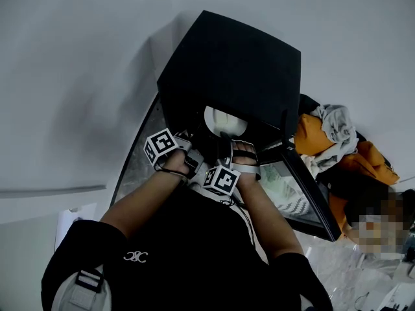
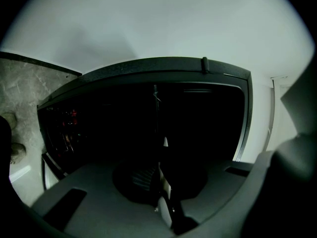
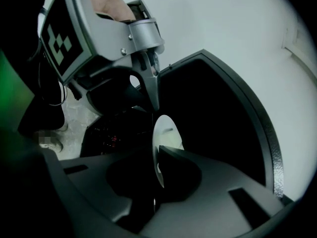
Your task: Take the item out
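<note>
Right gripper [image 3: 157, 158] clenching round white flat disc [image 3: 167, 132] at open black hard case [image 1: 233, 63]; left gripper [image 2: 161, 171] pinching thin dark panel [image 2: 156, 114] edge-on.

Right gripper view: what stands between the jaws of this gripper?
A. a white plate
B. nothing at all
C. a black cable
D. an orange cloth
A: a white plate stands on edge, pinched between the jaws of the right gripper, at the mouth of the black bag.

A plain indoor room, more home than workshop: bare white walls [image 1: 78, 57], a pale marbled floor [image 1: 337, 264], heaped orange and grey clothes [image 1: 331, 141] at right.
</note>
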Tool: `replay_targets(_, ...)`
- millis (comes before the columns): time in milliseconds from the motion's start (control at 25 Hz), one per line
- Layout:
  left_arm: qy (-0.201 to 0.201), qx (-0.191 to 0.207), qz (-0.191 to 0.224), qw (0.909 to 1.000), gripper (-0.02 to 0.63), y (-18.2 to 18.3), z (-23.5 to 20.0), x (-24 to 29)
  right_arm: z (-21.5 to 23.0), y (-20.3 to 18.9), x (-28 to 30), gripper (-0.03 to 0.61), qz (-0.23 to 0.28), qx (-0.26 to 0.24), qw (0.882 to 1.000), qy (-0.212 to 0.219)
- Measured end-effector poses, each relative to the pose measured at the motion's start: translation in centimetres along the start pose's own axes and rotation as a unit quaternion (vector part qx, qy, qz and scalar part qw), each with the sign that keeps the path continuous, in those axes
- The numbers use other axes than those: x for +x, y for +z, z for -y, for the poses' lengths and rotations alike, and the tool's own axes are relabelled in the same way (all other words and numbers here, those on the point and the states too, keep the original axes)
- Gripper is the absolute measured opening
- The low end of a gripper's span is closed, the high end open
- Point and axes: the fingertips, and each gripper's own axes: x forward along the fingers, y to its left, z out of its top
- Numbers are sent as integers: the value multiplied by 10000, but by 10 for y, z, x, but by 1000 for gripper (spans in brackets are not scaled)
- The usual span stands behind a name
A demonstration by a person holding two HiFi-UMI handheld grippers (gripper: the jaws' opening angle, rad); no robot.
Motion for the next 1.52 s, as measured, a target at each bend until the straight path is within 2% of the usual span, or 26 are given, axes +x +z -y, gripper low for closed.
replay_targets(280, -19, 24, 34, 10000, 31, 3, 0, 0, 9, 4, -8, 28, 187, -84, 9994, -292)
replay_targets(520, -49, 94, 14, 9999, 32, 4, -1, 3, 11, 3, -12, 21, 302, -691, 9955, -574)
replay_targets(640, -65, 107, 23, 9999, 31, 5, -1, 5, 9, 3, -16, 21, 374, -832, 9938, -643)
replay_targets(920, -114, 171, 33, 9998, 32, 6, 1, 11, 7, 11, -31, 21, 606, -782, 9925, -718)
replay_targets(1240, -183, 217, 59, 9996, 32, 9, 2, 22, 13, 14, -50, 21, 700, -846, 9907, -810)
replay_targets(1520, -207, 289, 135, 9993, 32, 14, 3, 30, 20, 19, -70, 21, 735, -709, 9913, -836)
